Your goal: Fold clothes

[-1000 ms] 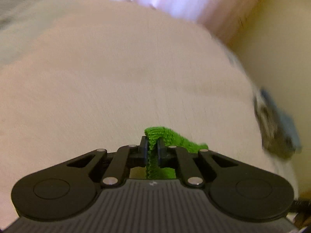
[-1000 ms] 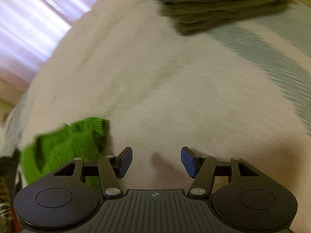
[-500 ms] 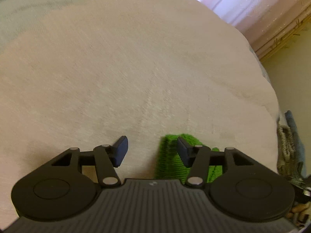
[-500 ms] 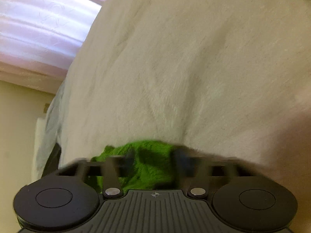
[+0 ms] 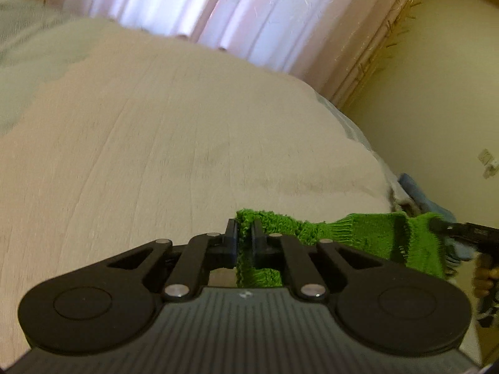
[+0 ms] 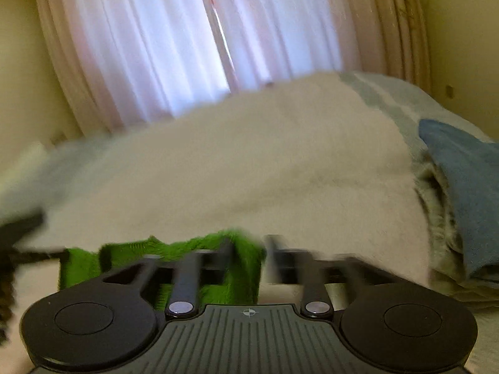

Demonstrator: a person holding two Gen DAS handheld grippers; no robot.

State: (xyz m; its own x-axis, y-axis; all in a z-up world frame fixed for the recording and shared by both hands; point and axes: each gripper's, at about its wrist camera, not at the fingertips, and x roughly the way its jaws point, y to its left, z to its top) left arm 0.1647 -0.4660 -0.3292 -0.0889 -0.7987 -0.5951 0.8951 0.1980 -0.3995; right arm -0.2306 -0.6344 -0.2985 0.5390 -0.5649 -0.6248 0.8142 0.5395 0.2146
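A bright green knitted cloth (image 5: 368, 237) hangs stretched over the cream bed cover (image 5: 156, 155). My left gripper (image 5: 244, 233) is closing, and its pads press on the cloth's left edge. At the right edge of that view, my right gripper (image 5: 443, 226) meets the cloth's other end. In the right wrist view the picture is blurred. There the right gripper (image 6: 249, 249) is opening, with the green cloth (image 6: 243, 265) between its fingers and lying against the left one. The right finger stands slightly off the cloth. The left gripper (image 6: 21, 227) shows as a dark blur at the left.
A folded blue cloth (image 6: 461, 187) lies on a grey fringed textile (image 6: 436, 218) at the bed's right side. Pale curtains (image 6: 187, 46) hang behind the bed, and a yellow wall (image 5: 421, 109) stands to the right. A person's hand (image 5: 483, 280) holds the right gripper's handle.
Half a second ago the left jaws stood open beside the cloth; now they pinch its edge. The right jaws, then shut around the cloth, have parted. Both views now look towards the curtains.
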